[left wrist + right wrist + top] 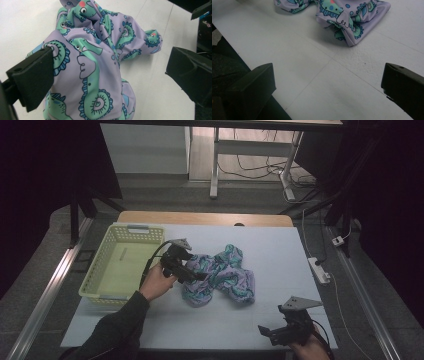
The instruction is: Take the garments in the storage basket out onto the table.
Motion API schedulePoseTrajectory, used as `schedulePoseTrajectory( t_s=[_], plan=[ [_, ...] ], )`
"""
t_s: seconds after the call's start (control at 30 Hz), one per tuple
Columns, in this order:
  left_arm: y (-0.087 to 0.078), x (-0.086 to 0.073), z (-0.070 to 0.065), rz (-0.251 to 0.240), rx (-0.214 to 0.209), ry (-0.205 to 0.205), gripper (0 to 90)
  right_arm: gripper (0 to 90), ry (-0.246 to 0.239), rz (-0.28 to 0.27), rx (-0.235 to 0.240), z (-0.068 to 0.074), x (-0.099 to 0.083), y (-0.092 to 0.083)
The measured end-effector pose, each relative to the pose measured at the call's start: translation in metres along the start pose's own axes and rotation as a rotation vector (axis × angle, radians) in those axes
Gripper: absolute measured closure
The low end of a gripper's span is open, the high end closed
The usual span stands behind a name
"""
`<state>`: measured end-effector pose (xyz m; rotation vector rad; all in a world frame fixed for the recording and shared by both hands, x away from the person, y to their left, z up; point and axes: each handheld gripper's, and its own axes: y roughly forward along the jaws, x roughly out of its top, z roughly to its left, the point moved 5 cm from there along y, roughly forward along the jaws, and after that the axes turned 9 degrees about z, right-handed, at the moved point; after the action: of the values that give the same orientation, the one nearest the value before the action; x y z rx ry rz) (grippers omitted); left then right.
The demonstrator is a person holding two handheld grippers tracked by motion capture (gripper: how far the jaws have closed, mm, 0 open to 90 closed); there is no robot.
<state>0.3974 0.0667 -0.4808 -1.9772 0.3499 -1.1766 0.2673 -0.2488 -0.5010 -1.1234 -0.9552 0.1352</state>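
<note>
**Two grippers, one crumpled garment — left one is on it**

One garment [220, 275], lilac with green seahorse print, lies bunched near the middle of the table [280, 245], a little toward the left edge. Its long axis runs roughly left to right across the table, with a lobe sticking out toward the far edge and another toward my near edge.

My left gripper [197, 276] comes in from the basket side and sits right over the garment's left end. Jaws spread wide; in the left gripper view the cloth [95, 70] fills the gap between them, one jaw touching a fold at the left, the other well off to the side over bare table. Nothing pinched yet.

My right gripper [265, 332] hangs near the table's near-right corner, jaws spread and empty. In the right gripper view the garment's nearest fold [348, 27] lies ahead, well apart from the jaws.

Yellow basket [107, 270] stands along the left edge, empty as far as I can see, just beside my left hand [157, 281].

Judgement: left gripper is the nearer tool by far. The grab turns on closing across the fold under it; the basket lies behind that hand, away from the garment.
</note>
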Motion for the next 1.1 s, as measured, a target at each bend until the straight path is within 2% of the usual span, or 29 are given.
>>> schedulePoseTrajectory(
  t_s=[0.3, 0.47, 0.6, 0.67, 1.1],
  plan=[
    [-0.01, -0.009, 0.002, -0.019, 0.003, -0.013, 0.0, 0.0, 0.0, -0.001, -0.002, 0.0, 0.0, 0.0],
    [-0.014, -0.013, 0.0, -0.026, -0.015, -0.024, 0.0, 0.0, 0.0, 0.0, -0.003, 0.0, 0.0, 0.0],
    [-0.016, -0.016, -0.002, -0.036, -0.063, -0.049, 0.0, 0.0, 0.001, -0.004, -0.003, 0.0, 0.0, 0.0],
    [-0.018, -0.018, -0.003, -0.042, -0.068, -0.05, 0.0, 0.0, 0.001, -0.004, -0.003, 0.0, 0.0, 0.0],
    [-0.031, -0.032, -0.009, -0.065, -0.039, -0.04, 0.0, 0.0, 0.005, -0.009, 0.0, 0.0, 0.0, -0.001]
  ],
)
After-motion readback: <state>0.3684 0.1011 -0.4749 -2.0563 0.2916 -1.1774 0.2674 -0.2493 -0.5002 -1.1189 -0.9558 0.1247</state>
